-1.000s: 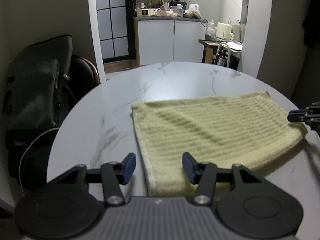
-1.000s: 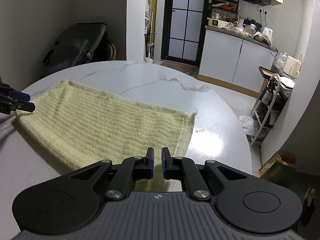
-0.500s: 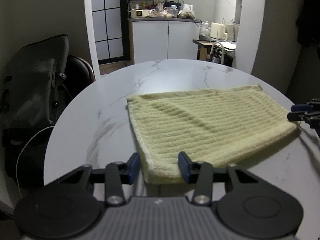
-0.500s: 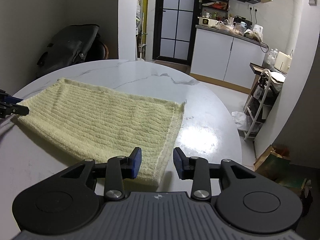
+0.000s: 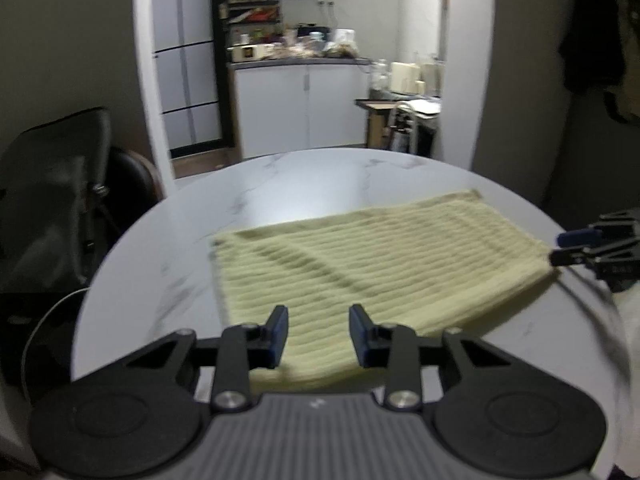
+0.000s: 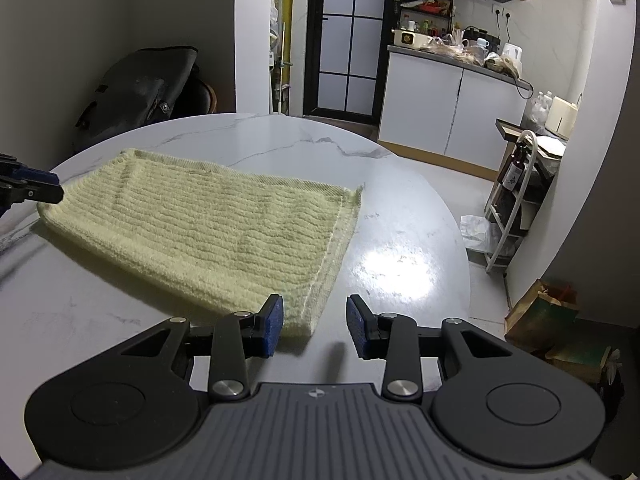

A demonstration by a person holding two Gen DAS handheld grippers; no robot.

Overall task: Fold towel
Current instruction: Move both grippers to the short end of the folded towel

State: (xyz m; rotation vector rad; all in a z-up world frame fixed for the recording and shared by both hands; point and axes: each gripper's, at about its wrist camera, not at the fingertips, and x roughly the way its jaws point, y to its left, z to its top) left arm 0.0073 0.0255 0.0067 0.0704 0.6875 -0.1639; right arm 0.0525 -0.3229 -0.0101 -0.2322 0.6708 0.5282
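Towel [image 6: 208,232] is laid flat, already doubled, near the bench's [image 6: 400,240] front edge, its long axis running between the grippers. Left gripper [image 5: 318,336] and right gripper [image 6: 315,326] are held open, empty, one at each short end.

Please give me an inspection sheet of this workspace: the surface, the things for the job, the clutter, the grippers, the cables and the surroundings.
Surface: round white marble table, glossy, with a light glare.
Job's things: yellow-green towel, lying flat, apparently already folded once.
Clutter: nothing seen on the table besides the towel.
Grippers: left gripper open, over the towel's near edge; right gripper open, at the towel's near corner; neither holds cloth.
Cables: a white cable beside the table, near the floor.
Surroundings: dark bag on a chair, white kitchen cabinets, a rack, paper bags on the floor.
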